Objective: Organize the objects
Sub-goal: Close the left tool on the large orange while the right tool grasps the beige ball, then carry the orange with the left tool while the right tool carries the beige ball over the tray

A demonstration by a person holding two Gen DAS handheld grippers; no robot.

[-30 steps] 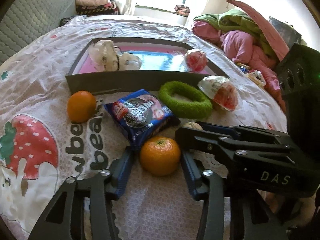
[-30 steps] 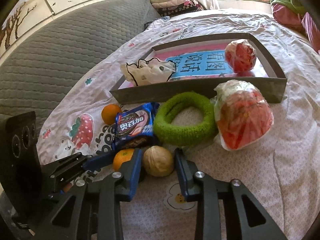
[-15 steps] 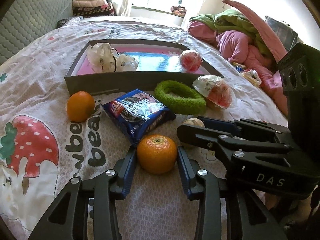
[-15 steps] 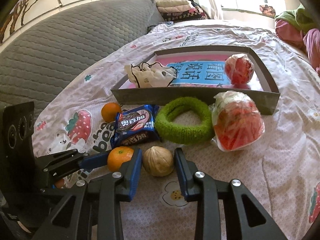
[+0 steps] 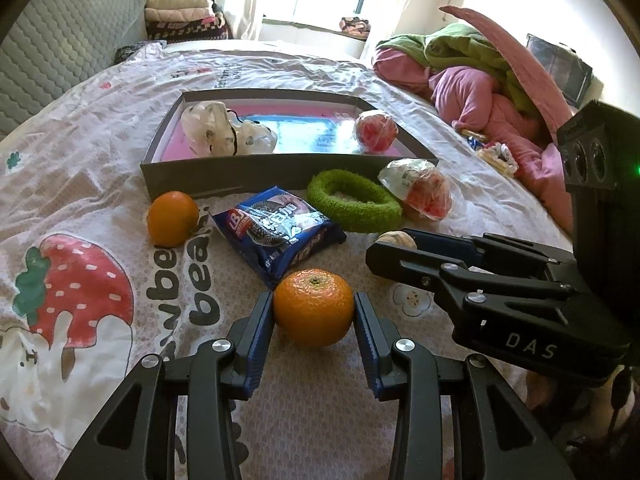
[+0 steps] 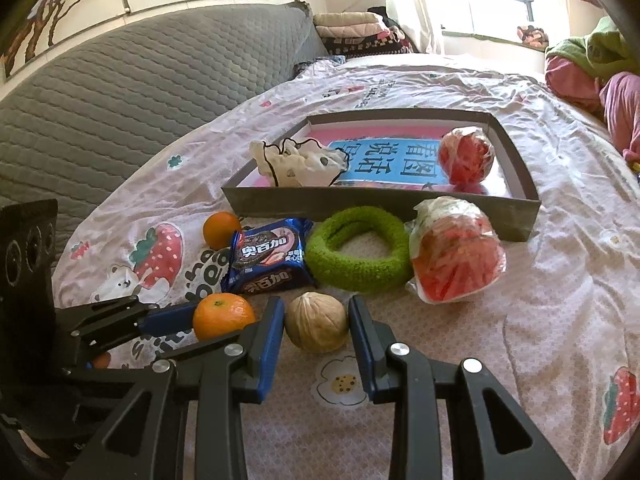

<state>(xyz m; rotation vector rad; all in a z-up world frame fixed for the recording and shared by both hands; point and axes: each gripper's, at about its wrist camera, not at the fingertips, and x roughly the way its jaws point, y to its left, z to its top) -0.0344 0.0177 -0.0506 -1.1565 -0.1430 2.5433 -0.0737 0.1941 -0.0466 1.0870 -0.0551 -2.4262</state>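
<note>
Two grippers sit low over a printed bedsheet, side by side; the left gripper has its blue pads clamped on a near orange, one pad touching each side, fruit resting on the sheet; the right gripper is clamped likewise on a walnut, also down on the sheet, its pads against both flanks. In the left view the right gripper lies at 3 o'clock of the orange, walnut peeping past its tip; in the right view the left gripper lies at 9 o'clock.

Outward from the left gripper: a blue biscuit pack just beyond the orange at 12 o'clock, nearly touching it; a second orange at 10 o'clock, apart; a green ring at 1 o'clock beside the pack; a wrapped red fruit just beside the ring at 2 o'clock. Behind all these stands a grey box, open-topped; inside it, a white crumpled bag at its left end and another wrapped red fruit at its right end, well apart. Pink and green bedding is heaped further off at 2 o'clock.
</note>
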